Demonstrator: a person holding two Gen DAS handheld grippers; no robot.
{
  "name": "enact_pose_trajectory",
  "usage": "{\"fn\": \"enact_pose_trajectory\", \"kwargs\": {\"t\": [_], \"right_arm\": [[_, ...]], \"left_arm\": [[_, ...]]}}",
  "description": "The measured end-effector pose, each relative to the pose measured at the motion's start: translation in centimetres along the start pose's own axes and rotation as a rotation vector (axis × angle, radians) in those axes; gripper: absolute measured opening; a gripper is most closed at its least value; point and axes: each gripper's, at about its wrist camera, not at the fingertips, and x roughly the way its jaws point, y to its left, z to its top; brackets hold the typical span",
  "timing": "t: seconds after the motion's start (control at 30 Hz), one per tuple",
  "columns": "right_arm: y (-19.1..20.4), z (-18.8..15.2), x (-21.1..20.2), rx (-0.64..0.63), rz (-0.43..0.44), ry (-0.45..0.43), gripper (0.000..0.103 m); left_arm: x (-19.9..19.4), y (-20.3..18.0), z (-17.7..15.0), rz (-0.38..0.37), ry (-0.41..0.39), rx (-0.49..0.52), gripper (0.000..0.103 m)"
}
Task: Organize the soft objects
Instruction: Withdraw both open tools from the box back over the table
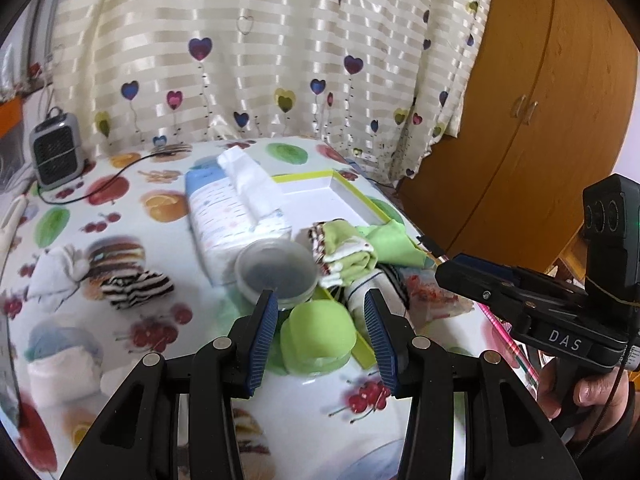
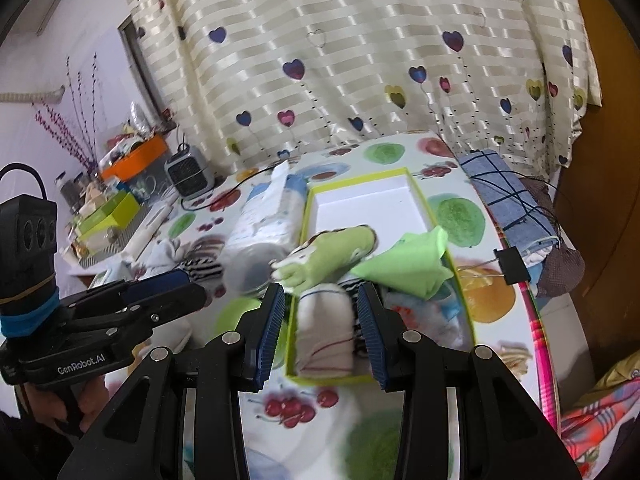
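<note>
**Both grippers empty over a crowded box**

Left gripper [image 1: 320,332] hovers with jaws apart and nothing between them, above a rolled green cloth [image 1: 318,340] just outside the yellow-rimmed box [image 2: 416,196]. Right gripper [image 2: 320,328] hangs likewise empty over a white sock roll [image 2: 326,332] inside that box. I'd worry a reach catches the plastic tub [image 1: 276,274] or drags neighbouring socks out. Legible: "DAS" and "GenRobot.AI" on the gripper bodies.

Home room: heart-print curtain [image 1: 256,60], wooden wardrobe [image 1: 540,112], fruit-print tablecloth [image 1: 120,208], small heater [image 1: 56,150].
</note>
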Motion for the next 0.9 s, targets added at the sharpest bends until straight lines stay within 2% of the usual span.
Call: {"fn": "enact_pose_trajectory", "kwargs": {"t": [0.43,0.67,0.9], "right_arm": [[3.9,-0.6,-0.5,-0.052,-0.007,0.010,0.040],[4.1,-0.3,1.7,-0.048,0.047,0.036,0.040],[3.2,0.9,6.2,-0.031,0.086,0.085,0.040]], "left_arm": [[-3.1,2.6,-2.1,0.039,-0.016,-0.046,0.044],[-3.3,3.8,-2.9,0.056,-0.012,-0.088,0.044],[-2.8,4.7,-2.7,0.092,0.003,-0.105,0.044]]}}
